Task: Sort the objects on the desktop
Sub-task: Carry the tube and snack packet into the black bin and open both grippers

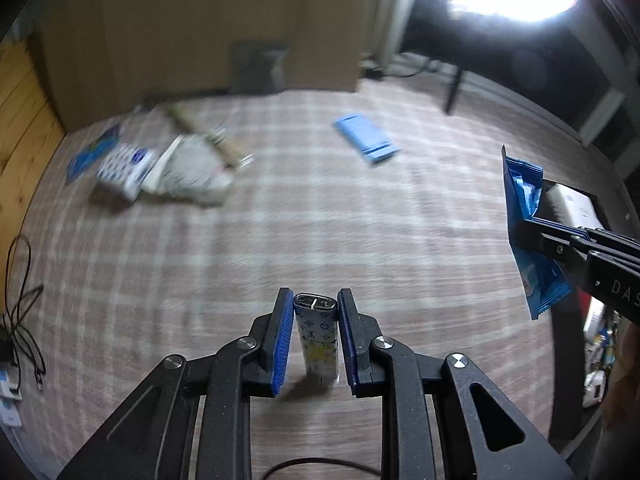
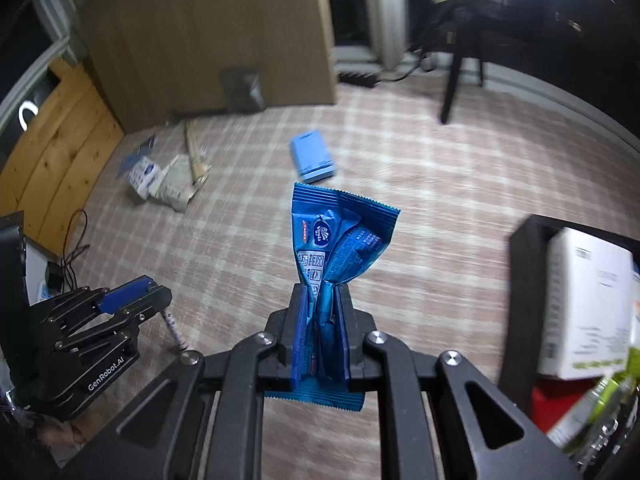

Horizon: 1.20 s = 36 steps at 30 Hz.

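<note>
Desktop objects are mid-sort: two are lifted in the grippers and the rest lie on the checked cloth of the worktop [image 1: 360, 240]. The left gripper [image 1: 313, 340] is closed on a small patterned lighter [image 1: 316, 332], its blue pads pressing the two sides, metal top pointing away. The right gripper [image 2: 320, 320] is clamped on a crumpled blue snack packet [image 2: 336, 240], which fans out above the pads with its lower seam poking out below. A blue box [image 2: 312, 156] lies flat further back, well apart from a heap of paper packets and wooden sticks [image 1: 180, 160] near the far left. A black bin [image 2: 524, 300] holding a white box [image 2: 584, 300] stands at the right edge.

Risks, as I judge them: the lighter is slick and held only by its narrow sides, so a quick swing could let it twist or slide out. The packet is soft; its loose end could catch the bin wall, or the contents could be crushed under a tight grip. Both views are blurred, so fine contact is hard to confirm.
</note>
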### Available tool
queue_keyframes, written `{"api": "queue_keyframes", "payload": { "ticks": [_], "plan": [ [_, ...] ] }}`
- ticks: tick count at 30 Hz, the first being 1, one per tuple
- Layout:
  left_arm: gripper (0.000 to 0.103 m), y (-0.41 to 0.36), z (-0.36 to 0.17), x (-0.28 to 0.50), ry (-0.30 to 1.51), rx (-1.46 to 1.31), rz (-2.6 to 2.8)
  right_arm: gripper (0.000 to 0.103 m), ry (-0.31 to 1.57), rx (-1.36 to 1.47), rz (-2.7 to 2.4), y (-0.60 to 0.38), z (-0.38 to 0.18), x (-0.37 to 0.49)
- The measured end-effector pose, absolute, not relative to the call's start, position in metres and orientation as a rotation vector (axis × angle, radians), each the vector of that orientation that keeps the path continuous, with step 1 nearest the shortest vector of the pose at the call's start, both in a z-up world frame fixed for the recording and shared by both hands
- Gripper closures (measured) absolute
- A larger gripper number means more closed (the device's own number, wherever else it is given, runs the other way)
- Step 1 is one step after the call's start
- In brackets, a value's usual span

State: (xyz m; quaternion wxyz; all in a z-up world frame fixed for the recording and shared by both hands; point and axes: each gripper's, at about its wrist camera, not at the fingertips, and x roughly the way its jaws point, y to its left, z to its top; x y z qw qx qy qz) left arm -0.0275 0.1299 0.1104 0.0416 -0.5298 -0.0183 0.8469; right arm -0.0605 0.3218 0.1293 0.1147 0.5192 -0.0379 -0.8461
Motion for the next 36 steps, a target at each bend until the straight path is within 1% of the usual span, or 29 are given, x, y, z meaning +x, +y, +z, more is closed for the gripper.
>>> {"api": "queue_keyframes", "payload": {
  "ticks": [4,5,11,18,23,30,35,36],
  "plan": [
    [0.085,0.176,0.124,-0.03,-0.017,-1.547,2.564,0.09,-0.177,1.498,-2.548,0.362,0.143,-0.046],
    [0.093,0.186,0.125,-0.033,-0.01,-1.532,2.554,0.09,-0.189,1.493,-2.566,0.372,0.146,-0.041],
    [0.093,0.259,0.151,-0.03,0.083,-1.404,2.477,0.09,-0.275,1.472,-2.695,0.446,0.165,-0.007],
    [0.093,0.327,0.171,-0.021,0.098,-1.323,2.363,0.09,-0.379,1.486,-2.826,0.534,0.175,0.036],
    [0.093,0.377,0.184,-0.007,0.132,-1.269,2.271,0.09,-0.403,1.532,-2.881,0.584,0.175,0.061],
    [0.093,0.443,0.192,0.014,0.198,-1.218,2.155,0.09,-0.444,1.592,-2.918,0.628,0.169,0.083],
    [0.093,0.478,0.192,0.02,0.225,-1.209,2.114,0.09,-0.454,1.62,-2.91,0.641,0.163,0.09],
    [0.093,0.485,0.191,0.02,0.239,-1.209,2.103,0.088,-0.448,1.627,-2.895,0.642,0.161,0.089]
  ]
}}
